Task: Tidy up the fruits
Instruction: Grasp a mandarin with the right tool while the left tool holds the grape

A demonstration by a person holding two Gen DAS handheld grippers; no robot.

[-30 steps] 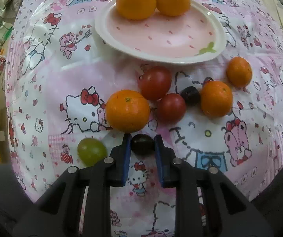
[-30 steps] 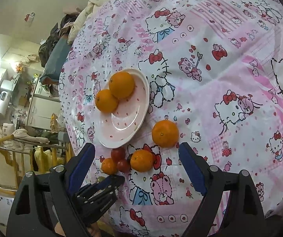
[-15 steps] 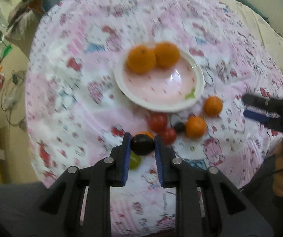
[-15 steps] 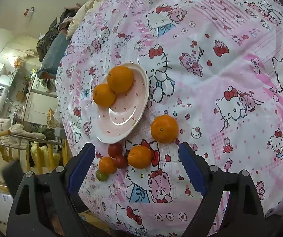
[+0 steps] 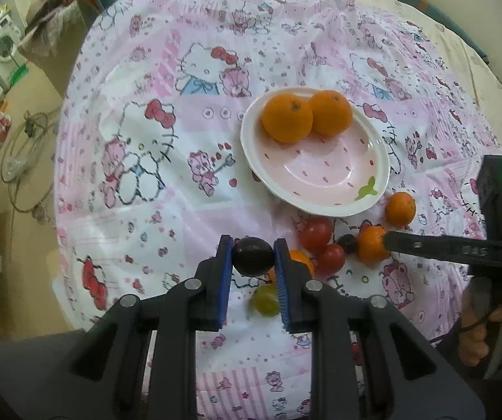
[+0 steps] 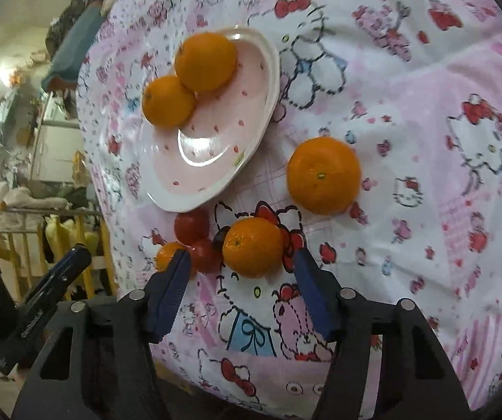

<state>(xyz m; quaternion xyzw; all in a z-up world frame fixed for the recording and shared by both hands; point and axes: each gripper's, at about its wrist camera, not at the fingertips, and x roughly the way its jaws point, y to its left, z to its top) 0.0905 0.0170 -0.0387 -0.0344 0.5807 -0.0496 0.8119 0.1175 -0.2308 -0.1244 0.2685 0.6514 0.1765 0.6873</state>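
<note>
L gripper (image 5: 253, 257) was clamped on a dark grape (image 5: 253, 256), held above the cloth w/ the plate (image 5: 373, 206) at about 1 o'clock from it. R gripper (image 6: 242, 266) was closing around an orange (image 6: 253, 247), pads not yet touching. Risk, imo: R's left finger (image 6: 167, 290) sat right by a tomato (image 6: 206, 256) and could knock the cluster rolling; the round grape might squirt out if squeezed off-centre.

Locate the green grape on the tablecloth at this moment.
In the left wrist view the green grape lies low in the middle, partly behind the left gripper's right finger, just below a half-hidden orange.
</note>
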